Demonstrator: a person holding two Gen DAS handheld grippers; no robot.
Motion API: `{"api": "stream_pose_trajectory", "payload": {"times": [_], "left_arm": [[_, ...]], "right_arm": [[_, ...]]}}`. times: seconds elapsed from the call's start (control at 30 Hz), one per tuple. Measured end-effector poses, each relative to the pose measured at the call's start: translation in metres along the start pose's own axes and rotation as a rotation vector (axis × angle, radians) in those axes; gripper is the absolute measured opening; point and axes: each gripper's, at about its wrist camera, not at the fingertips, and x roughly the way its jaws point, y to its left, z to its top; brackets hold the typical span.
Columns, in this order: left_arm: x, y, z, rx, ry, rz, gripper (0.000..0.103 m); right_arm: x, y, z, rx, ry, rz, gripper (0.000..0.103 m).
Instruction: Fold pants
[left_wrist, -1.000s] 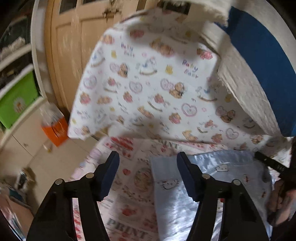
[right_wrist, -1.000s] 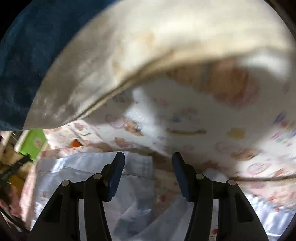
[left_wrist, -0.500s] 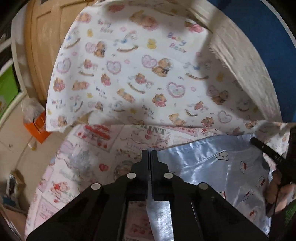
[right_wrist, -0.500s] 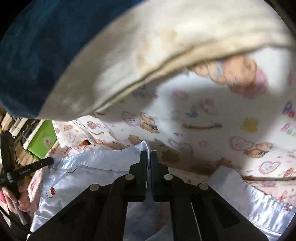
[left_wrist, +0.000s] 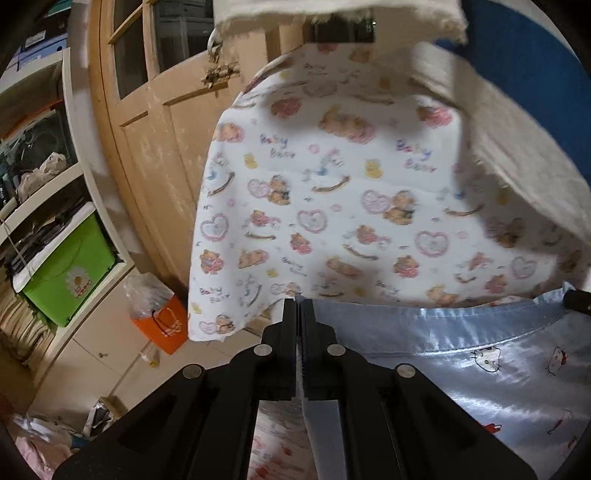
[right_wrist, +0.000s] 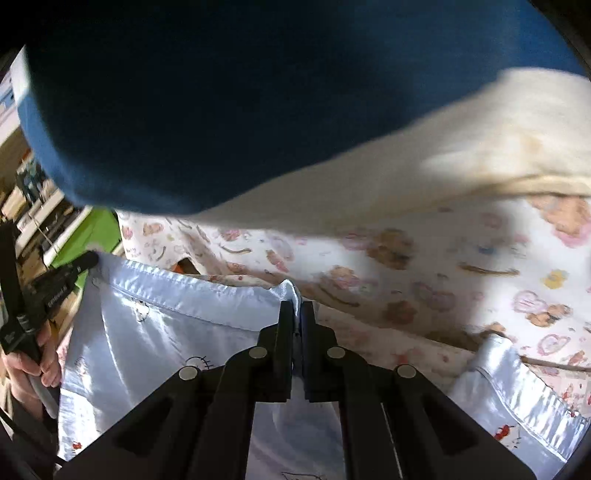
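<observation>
Both grippers are pinching the pale blue satin pants (left_wrist: 480, 369) along their far hem – the left gripper (left_wrist: 299, 314) is clamped tight on the left corner of that edge, and the right gripper (right_wrist: 297, 310) is clamped on a bunched bit of the same hem further right. The pants are lying spread over the printed bed sheet, near side toward the cameras.

My guess is the step in hand is lifting this edge and folding it over. Satin is slippery, so I'd be keeping both pinches firm and bringing the two corners across level with each other, otherwise the fabric is going to slide and skew.

Stuff around: the teddy-bear print cloth (left_wrist: 332, 206) is hanging just past the hem, with a cream blanket (left_wrist: 517, 158) and something dark blue draped over it – that's crowding the far side. The other leg's hem (right_wrist: 517, 387) is sitting loose off to the right. On the left there's a green box (left_wrist: 66, 266) and an orange bag (left_wrist: 166, 325), well apart.
</observation>
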Motion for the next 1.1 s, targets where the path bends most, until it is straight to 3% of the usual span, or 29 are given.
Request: {"api": "stream_pose_trajectory", "payload": {"times": [0.13,0.27,0.37,0.43,0.47,0.5,0.63,0.73,0.83,0.9,1.03,1.1], "left_arm": [[0.016,0.009,-0.005,0.0,0.043,0.141,0.0],[0.011,0.021,-0.001,-0.03,0.02,0.127,0.0],[0.0,0.015,-0.001,-0.012,-0.007,0.058,0.0],[-0.013,0.003,0.0,0.03,-0.053,0.024,0.0],[-0.021,-0.004,0.0,0.053,-0.078,0.0,0.001],[-0.029,-0.01,-0.001,0.069,-0.099,-0.024,0.003],[-0.057,-0.032,-0.005,0.103,-0.151,-0.148,0.009],[-0.075,-0.047,-0.008,0.128,-0.182,-0.243,0.014],[-0.095,-0.065,-0.006,0.157,-0.209,-0.295,0.03],[-0.109,-0.077,-0.002,0.162,-0.216,-0.377,0.048],[-0.134,-0.115,0.01,0.216,-0.196,-0.535,0.062],[-0.142,-0.14,0.014,0.242,-0.164,-0.619,0.068]], "right_arm": [[0.002,0.0,0.006,0.058,0.009,0.007,0.003],[-0.012,0.002,0.011,0.043,-0.04,-0.008,0.003],[-0.02,0.0,0.007,0.04,-0.08,-0.053,0.007],[-0.031,-0.008,0.007,0.046,-0.079,-0.078,0.032],[-0.037,-0.011,0.007,0.057,-0.086,-0.086,0.062],[-0.048,-0.018,0.005,0.078,-0.113,-0.092,0.073],[-0.097,-0.042,-0.01,0.1,-0.165,-0.087,0.072],[-0.138,-0.059,-0.03,0.099,-0.22,-0.159,0.072],[-0.192,-0.093,-0.053,0.138,-0.258,-0.24,0.072],[-0.223,-0.115,-0.061,0.179,-0.291,-0.272,0.072],[-0.276,-0.155,-0.077,0.272,-0.366,-0.305,0.072],[-0.287,-0.167,-0.086,0.297,-0.357,-0.318,0.072]]}}
